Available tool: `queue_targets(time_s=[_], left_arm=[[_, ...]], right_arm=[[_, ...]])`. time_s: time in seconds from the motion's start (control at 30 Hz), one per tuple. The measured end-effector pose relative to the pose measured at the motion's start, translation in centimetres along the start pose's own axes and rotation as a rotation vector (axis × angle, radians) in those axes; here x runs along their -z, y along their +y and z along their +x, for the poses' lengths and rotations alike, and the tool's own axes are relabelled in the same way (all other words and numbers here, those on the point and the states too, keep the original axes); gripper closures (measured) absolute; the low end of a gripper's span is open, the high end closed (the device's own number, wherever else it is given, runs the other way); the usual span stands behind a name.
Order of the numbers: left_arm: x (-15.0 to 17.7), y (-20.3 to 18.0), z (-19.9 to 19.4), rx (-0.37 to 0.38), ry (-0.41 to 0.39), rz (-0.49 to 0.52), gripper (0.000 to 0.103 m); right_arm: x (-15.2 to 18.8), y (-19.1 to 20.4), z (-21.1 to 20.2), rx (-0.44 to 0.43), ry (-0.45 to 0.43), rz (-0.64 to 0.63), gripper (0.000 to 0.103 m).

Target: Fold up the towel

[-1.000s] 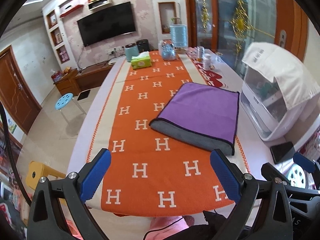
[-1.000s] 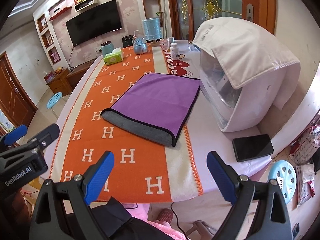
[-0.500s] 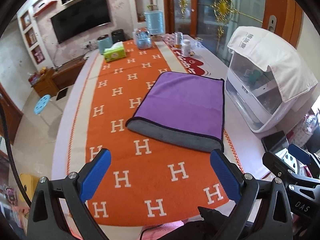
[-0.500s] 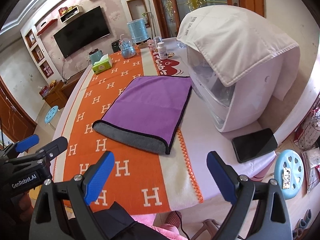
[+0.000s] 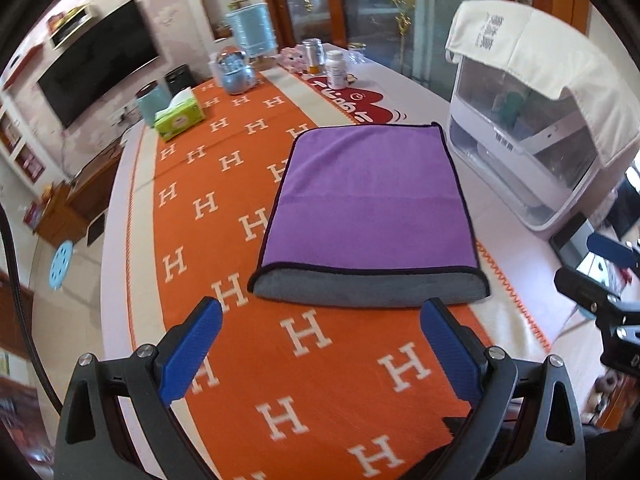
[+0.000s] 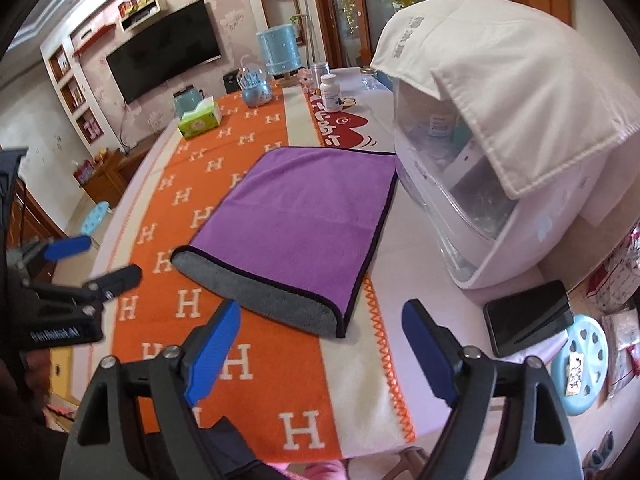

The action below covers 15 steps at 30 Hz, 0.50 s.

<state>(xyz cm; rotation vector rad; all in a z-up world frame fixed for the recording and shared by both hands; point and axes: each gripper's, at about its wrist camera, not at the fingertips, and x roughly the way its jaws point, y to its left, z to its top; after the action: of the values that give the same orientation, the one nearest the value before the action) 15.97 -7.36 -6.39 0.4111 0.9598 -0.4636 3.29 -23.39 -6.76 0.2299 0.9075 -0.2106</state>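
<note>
A purple towel (image 5: 368, 208) with a grey underside lies folded flat on the orange H-patterned table runner (image 5: 304, 360); its grey folded edge faces me. It also shows in the right wrist view (image 6: 304, 220). My left gripper (image 5: 322, 344) is open and empty, just short of the towel's near edge. My right gripper (image 6: 320, 344) is open and empty, near the towel's near right corner. The left gripper also shows at the left of the right wrist view (image 6: 92, 264).
A white appliance (image 6: 500, 168) draped with a white cloth stands right of the towel. A black phone (image 6: 528, 318) lies by the table's right edge. A green tissue box (image 5: 180, 118), bottles (image 5: 335, 69) and a blue jar (image 5: 252, 36) stand at the far end.
Both grippers have moved forward and closer to the towel's near edge. The towel has not moved. Both grippers stay open.
</note>
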Motion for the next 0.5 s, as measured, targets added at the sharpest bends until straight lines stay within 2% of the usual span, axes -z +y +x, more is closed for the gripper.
queue_targets(time_s=[0.2,0.33,0.5], left_arm=[[-1.0,1.7,3.4,0.005,0.006,0.115,0.004],[-1.0,2.9,6.0,0.017,0.019,0.172,0.004],[-0.9,4.2,9.0,0.074,0.037,0.203,0.004]], right_arm=[[0.4,0.4,3.0,0.038,0.028,-0.056,0.035],[0.9,0.9,4.5,0.056,0.019,-0.117,0.036],[1.7,1.4,6.7,0.085,0.039,-0.181,0.042]])
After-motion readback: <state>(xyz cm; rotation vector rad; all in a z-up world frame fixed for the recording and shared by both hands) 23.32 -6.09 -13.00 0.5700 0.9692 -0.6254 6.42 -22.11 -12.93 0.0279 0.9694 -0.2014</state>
